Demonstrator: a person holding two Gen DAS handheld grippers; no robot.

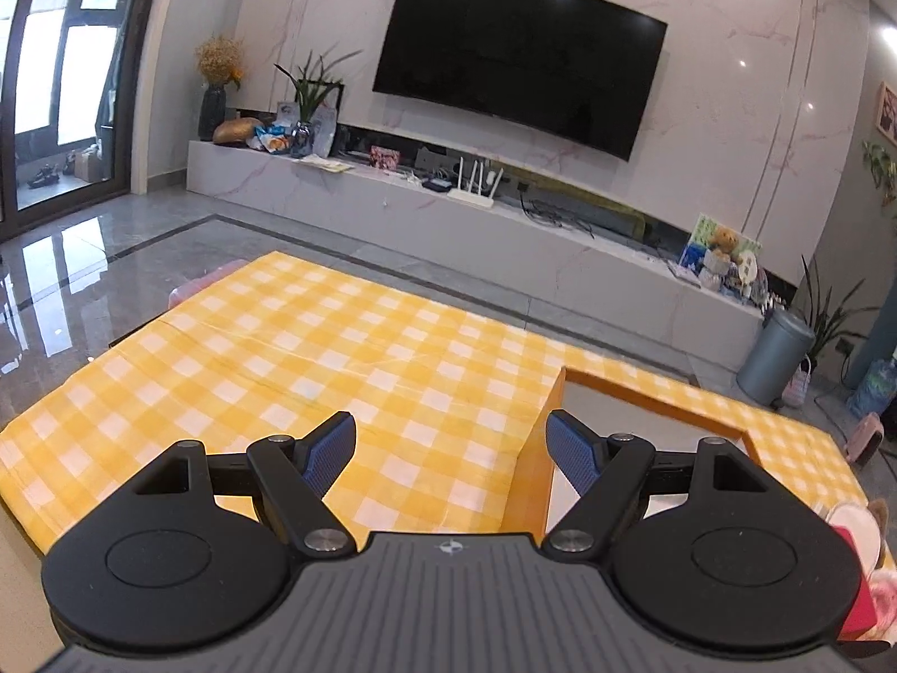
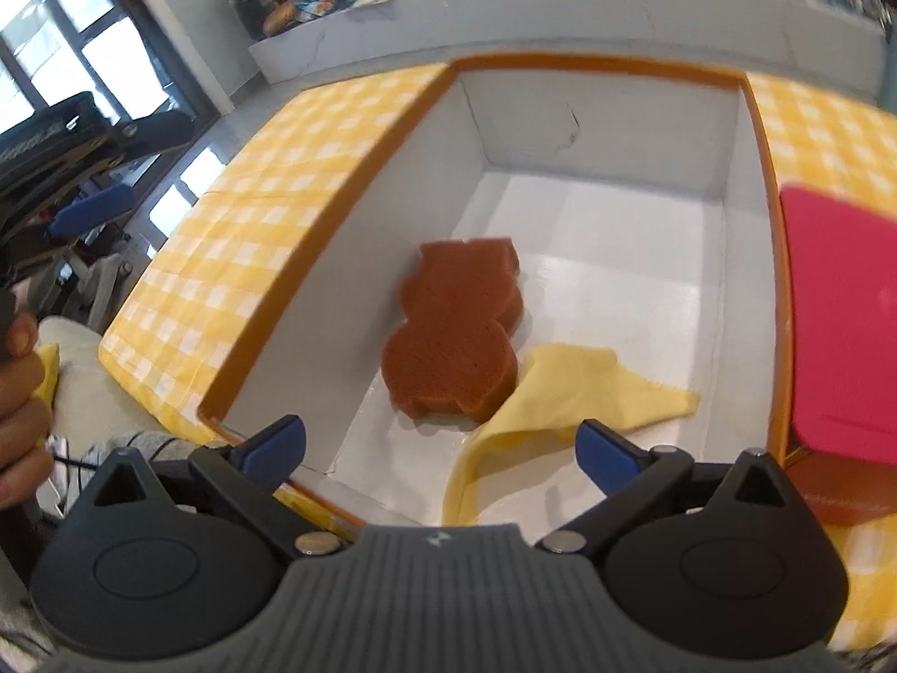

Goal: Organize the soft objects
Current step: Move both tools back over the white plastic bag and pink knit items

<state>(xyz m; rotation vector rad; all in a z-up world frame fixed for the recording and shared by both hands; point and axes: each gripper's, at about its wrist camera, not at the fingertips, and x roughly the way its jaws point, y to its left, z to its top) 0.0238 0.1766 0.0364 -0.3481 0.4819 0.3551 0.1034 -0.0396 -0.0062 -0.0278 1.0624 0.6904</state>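
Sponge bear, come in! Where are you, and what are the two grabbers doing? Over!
Left gripper open, empty, over the checked tablecloth. Right gripper open, empty, above the box. Brown sponge lies inside, touching yellow cloth. Nothing blocking.

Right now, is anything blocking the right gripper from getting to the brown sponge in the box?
Nothing visible blocks it. The right gripper is open above the near end of the box, and the brown sponge lies uncovered on the box floor. The yellow cloth lies beside the sponge, touching its near edge.
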